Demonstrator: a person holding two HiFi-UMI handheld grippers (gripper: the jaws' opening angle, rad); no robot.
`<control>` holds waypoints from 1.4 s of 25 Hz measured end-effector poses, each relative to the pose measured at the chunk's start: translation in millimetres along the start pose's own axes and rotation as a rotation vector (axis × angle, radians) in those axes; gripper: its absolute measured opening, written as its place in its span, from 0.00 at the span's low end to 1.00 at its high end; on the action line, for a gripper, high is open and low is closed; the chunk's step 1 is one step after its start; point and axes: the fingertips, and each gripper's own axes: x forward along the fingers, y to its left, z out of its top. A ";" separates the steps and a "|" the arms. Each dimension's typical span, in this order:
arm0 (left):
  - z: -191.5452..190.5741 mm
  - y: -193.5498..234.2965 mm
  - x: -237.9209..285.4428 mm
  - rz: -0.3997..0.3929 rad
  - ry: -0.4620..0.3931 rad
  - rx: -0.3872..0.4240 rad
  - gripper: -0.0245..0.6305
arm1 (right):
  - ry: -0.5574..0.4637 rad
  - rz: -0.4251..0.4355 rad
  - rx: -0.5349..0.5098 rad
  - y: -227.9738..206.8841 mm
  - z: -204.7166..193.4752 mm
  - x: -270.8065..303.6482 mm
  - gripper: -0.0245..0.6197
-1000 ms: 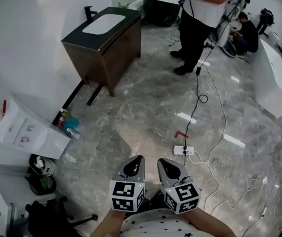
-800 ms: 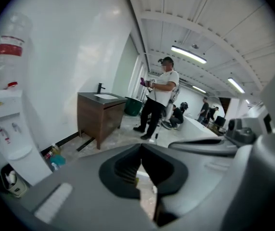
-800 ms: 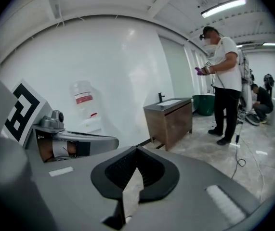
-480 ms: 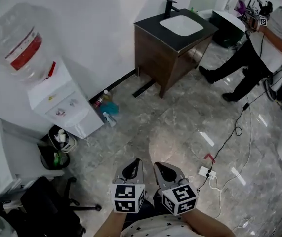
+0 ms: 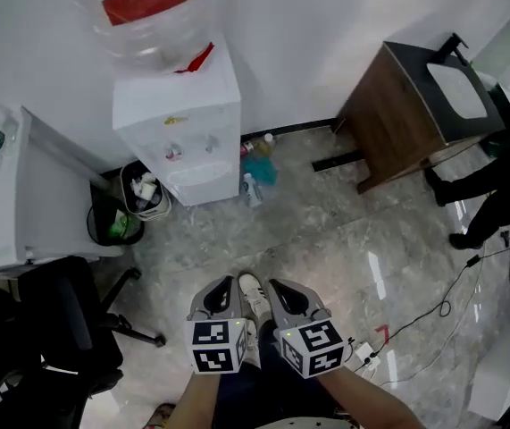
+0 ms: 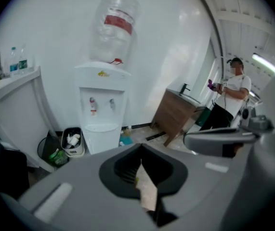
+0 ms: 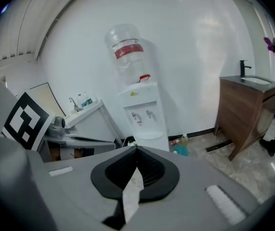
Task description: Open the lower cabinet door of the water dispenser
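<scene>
The white water dispenser (image 5: 179, 123) stands against the wall at the top of the head view, with a clear bottle (image 5: 147, 7) on top. Its lower cabinet door (image 5: 203, 184) is closed. Both grippers hang side by side over the floor, well short of the dispenser. My left gripper (image 5: 226, 284) is shut and empty, and so is my right gripper (image 5: 278, 286). In the left gripper view the dispenser (image 6: 101, 105) is ahead past the meeting jaw tips (image 6: 141, 146). The right gripper view shows the dispenser (image 7: 143, 110) straight beyond its closed tips (image 7: 137, 148).
A small bin (image 5: 144, 195) and a black bin (image 5: 110, 223) sit left of the dispenser, beside a white counter (image 5: 22, 195). A black office chair (image 5: 58, 329) is at lower left. Cleaning bottles (image 5: 255, 172) lie right of the dispenser, then a wooden vanity (image 5: 406, 114). A person's legs (image 5: 487, 195) and cables (image 5: 415, 320) are at the right.
The whole view has swung round: the dispenser moved from the left edge to the top centre and the vanity to the right. Both grippers stayed shut and side by side.
</scene>
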 end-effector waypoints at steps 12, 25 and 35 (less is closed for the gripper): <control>-37.3 159.0 228.6 0.124 0.069 -0.162 0.05 | 0.110 -0.022 -0.050 -86.0 -24.7 310.1 0.04; -122.9 220.6 358.9 0.150 0.177 -0.246 0.05 | 0.202 0.005 -0.234 -204.8 -81.8 498.4 0.44; -125.1 207.7 369.7 0.112 0.171 -0.214 0.05 | 0.135 0.053 -0.271 -203.2 -52.6 527.0 0.54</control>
